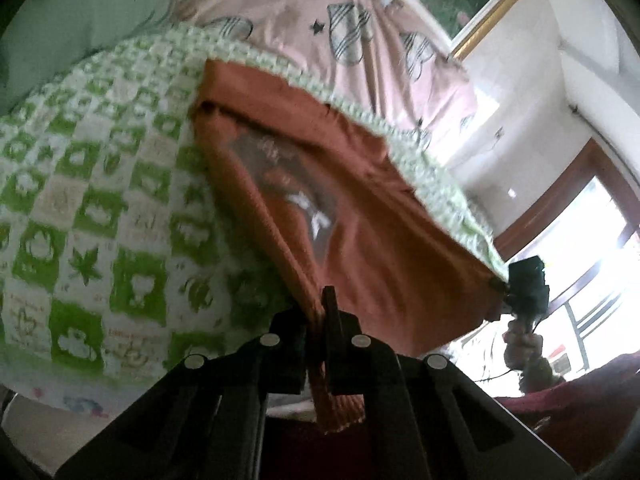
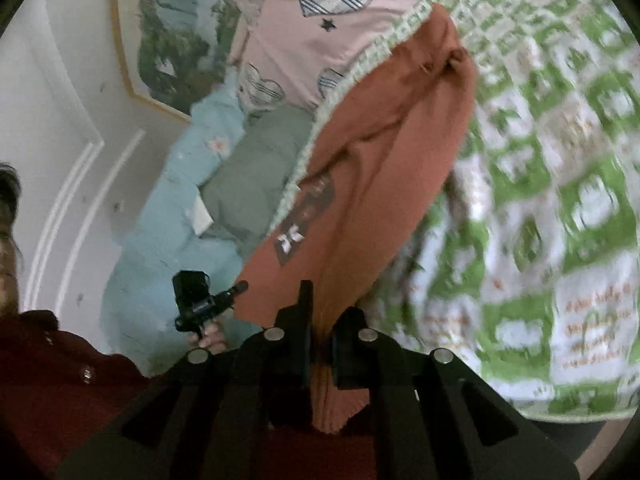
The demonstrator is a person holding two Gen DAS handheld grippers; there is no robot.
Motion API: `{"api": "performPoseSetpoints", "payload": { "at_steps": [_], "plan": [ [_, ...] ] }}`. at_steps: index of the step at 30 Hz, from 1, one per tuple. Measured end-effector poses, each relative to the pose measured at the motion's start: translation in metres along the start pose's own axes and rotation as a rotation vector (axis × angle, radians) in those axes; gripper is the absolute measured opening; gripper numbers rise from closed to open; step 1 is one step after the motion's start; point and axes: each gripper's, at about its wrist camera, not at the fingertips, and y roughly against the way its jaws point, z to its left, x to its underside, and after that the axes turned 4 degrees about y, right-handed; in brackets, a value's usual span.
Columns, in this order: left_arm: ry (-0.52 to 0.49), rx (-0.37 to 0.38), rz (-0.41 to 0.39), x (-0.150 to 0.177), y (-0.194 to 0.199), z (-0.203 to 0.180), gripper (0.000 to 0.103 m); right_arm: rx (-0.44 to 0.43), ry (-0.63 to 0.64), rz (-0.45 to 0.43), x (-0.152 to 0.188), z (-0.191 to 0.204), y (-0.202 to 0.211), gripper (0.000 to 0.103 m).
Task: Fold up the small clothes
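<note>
A small rust-orange top (image 1: 360, 220) with a dark printed patch hangs stretched between both grippers above the green-and-white checked blanket (image 1: 100, 200). My left gripper (image 1: 316, 320) is shut on one end of its ribbed hem, which bunches out behind the fingers. At the right of the left wrist view, my right gripper (image 1: 502, 284) pinches the other corner. In the right wrist view the top (image 2: 380, 160) runs away from my right gripper (image 2: 320, 320), shut on the ribbed edge. The left gripper (image 2: 240, 288) holds the near left corner there.
Behind the blanket (image 2: 560, 160) lies a pink sheet (image 2: 304, 40) printed with striped hearts. A grey-green pillow (image 2: 260, 180) and a light blue quilt (image 2: 168, 220) lie beside it. A gold-framed picture (image 2: 168, 40) hangs on the wall. A person's dark red sleeve (image 2: 60, 380) is close by.
</note>
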Motion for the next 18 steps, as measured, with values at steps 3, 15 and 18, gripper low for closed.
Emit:
{"api": "performPoseSetpoints", "payload": {
  "at_steps": [3, 15, 18],
  "plan": [
    [-0.015, 0.019, -0.044, -0.014, 0.007, -0.009, 0.004, -0.039, 0.01, -0.064, -0.017, 0.009, 0.006, 0.008],
    [-0.026, 0.02, -0.32, -0.146, 0.004, -0.022, 0.004, 0.048, 0.076, -0.236, -0.137, 0.017, 0.005, 0.008],
    [-0.007, -0.026, -0.335, -0.194, -0.021, -0.016, 0.004, 0.104, 0.071, -0.239, -0.173, 0.01, -0.008, 0.008]
  ]
}}
